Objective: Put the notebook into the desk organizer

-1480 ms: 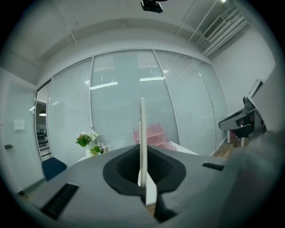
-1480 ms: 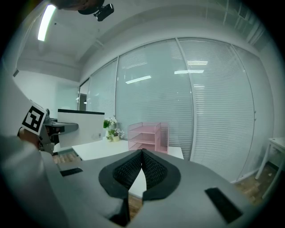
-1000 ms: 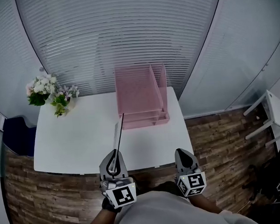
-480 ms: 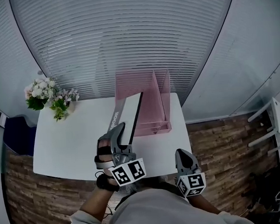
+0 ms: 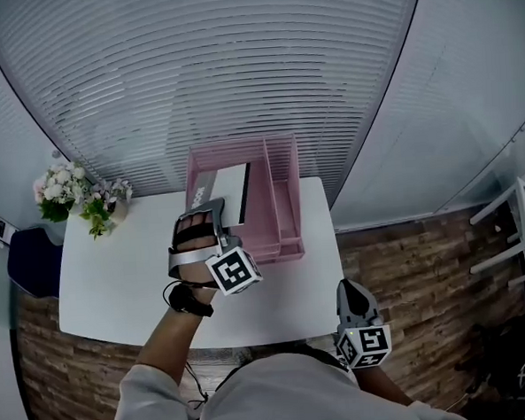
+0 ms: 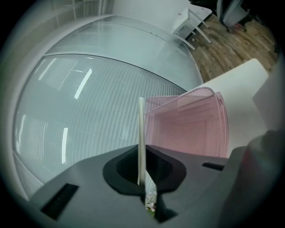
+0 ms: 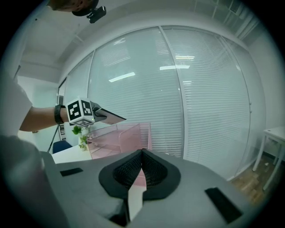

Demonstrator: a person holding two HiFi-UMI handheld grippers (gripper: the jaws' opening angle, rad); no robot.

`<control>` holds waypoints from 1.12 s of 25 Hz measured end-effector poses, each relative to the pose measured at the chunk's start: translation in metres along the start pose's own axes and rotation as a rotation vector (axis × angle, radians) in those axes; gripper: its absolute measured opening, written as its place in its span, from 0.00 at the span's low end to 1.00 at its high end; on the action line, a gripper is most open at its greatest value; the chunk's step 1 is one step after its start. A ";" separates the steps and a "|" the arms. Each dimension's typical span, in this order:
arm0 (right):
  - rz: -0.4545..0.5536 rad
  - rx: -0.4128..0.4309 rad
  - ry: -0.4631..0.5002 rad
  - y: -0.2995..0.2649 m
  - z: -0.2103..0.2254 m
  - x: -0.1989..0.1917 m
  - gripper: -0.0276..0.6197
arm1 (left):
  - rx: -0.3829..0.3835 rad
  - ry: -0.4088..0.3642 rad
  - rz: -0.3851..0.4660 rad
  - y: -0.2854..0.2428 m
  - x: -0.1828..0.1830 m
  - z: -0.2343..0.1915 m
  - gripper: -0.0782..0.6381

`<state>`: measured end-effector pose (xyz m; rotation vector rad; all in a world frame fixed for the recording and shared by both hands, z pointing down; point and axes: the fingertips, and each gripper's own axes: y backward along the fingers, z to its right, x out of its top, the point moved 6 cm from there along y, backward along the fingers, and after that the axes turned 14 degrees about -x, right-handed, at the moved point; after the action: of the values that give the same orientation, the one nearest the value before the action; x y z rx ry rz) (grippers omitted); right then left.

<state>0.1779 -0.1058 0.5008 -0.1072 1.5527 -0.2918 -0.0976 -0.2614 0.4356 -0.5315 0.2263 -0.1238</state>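
Observation:
The notebook (image 5: 224,190), grey-white with a dark edge, lies nearly flat above the left side of the pink mesh desk organizer (image 5: 283,205). My left gripper (image 5: 209,209) is shut on its near edge. In the left gripper view the notebook (image 6: 141,133) shows as a thin pale edge clamped between the jaws, with the organizer (image 6: 191,124) just beyond. My right gripper (image 5: 348,293) hangs shut and empty off the table's front right corner. From the right gripper view, the left gripper (image 7: 97,114) holds the notebook (image 7: 112,117) over the organizer (image 7: 118,136).
The white table (image 5: 116,276) carries a flower bunch (image 5: 71,194) at its back left corner. Glass walls with blinds close the space behind. A blue chair (image 5: 31,263) stands at the left and a white rack (image 5: 516,229) on the wooden floor at the right.
My left gripper has travelled away from me to over the organizer and rolled, turning the notebook from edge-up to nearly flat. The right gripper shifted a little along the table's front.

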 end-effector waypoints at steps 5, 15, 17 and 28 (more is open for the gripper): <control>-0.029 -0.035 -0.033 -0.011 0.035 -0.008 0.06 | -0.092 -0.082 -0.094 -0.045 0.013 0.005 0.13; -0.038 -0.058 -0.039 -0.033 0.067 -0.006 0.06 | -0.213 -0.108 -0.149 -0.084 0.027 0.024 0.13; -0.040 -0.052 -0.039 -0.036 0.065 -0.006 0.06 | -0.231 -0.106 -0.152 -0.088 0.027 0.026 0.13; -0.041 -0.041 -0.034 -0.050 0.056 -0.001 0.06 | -0.467 -0.080 -0.169 -0.099 0.023 0.044 0.23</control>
<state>0.2282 -0.1599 0.5157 -0.1755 1.5240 -0.2888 -0.0708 -0.3290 0.5195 -1.0194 0.1311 -0.2154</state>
